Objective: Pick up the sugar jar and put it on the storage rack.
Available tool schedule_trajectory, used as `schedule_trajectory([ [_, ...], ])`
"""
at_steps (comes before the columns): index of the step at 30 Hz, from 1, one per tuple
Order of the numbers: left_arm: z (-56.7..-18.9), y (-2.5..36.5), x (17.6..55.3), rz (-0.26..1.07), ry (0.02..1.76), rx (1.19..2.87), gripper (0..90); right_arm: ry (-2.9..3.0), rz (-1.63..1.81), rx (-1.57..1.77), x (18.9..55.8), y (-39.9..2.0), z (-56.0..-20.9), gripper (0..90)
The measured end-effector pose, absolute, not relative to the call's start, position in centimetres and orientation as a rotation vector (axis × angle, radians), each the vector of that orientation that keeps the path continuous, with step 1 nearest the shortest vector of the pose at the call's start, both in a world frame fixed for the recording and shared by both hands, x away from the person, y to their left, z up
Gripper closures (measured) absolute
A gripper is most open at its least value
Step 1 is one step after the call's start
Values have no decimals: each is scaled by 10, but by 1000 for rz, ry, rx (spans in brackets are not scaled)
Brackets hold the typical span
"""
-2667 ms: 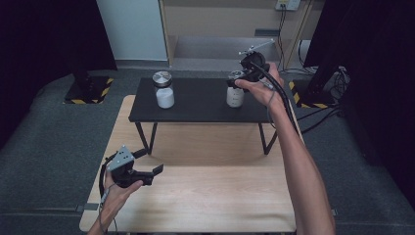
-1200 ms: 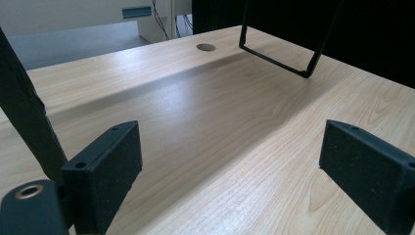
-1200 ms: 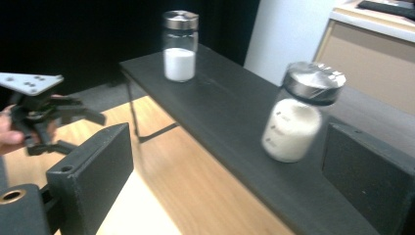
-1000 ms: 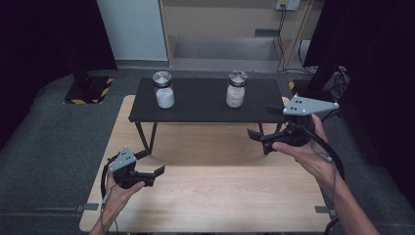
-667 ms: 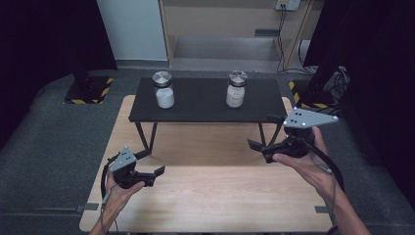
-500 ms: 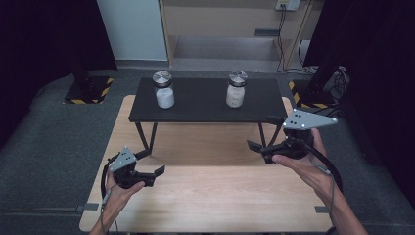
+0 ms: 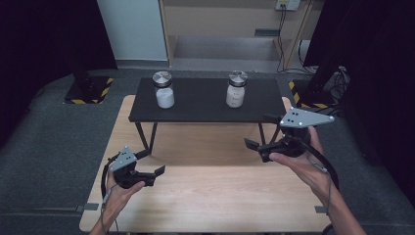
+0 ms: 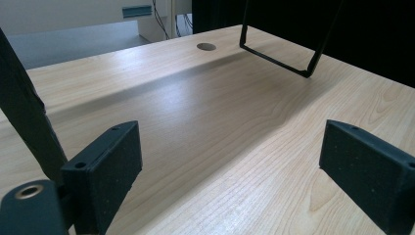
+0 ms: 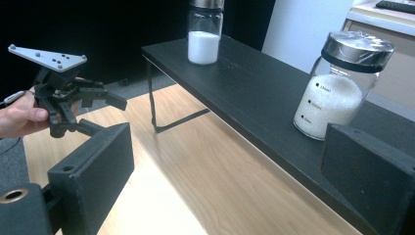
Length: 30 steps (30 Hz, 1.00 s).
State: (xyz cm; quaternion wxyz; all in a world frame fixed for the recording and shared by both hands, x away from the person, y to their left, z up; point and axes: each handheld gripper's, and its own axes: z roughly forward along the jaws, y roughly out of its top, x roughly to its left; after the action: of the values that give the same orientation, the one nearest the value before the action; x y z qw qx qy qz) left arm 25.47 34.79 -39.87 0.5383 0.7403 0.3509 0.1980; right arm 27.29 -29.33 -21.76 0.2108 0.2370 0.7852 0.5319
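Holding both grippers empty over the near wooden table [image 7: 205, 196], we have the right gripper [image 7: 252, 145] and left gripper [image 7: 159, 171] with jaws apart. Both jars [image 7: 236, 89] [image 7: 163, 90] stand on the far black shelf [image 7: 200, 105]; next we probably reach forward for one.

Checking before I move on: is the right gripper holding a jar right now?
No, the right gripper is open and empty above the wooden table, apart from both jars on the black shelf.
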Motion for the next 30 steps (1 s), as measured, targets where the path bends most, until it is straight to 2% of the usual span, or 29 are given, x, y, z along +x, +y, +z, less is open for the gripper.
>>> schedule_trajectory([
  [30,-399,347,256,466,830,1761,78,2169,1499,679,273,-296,-221,65],
])
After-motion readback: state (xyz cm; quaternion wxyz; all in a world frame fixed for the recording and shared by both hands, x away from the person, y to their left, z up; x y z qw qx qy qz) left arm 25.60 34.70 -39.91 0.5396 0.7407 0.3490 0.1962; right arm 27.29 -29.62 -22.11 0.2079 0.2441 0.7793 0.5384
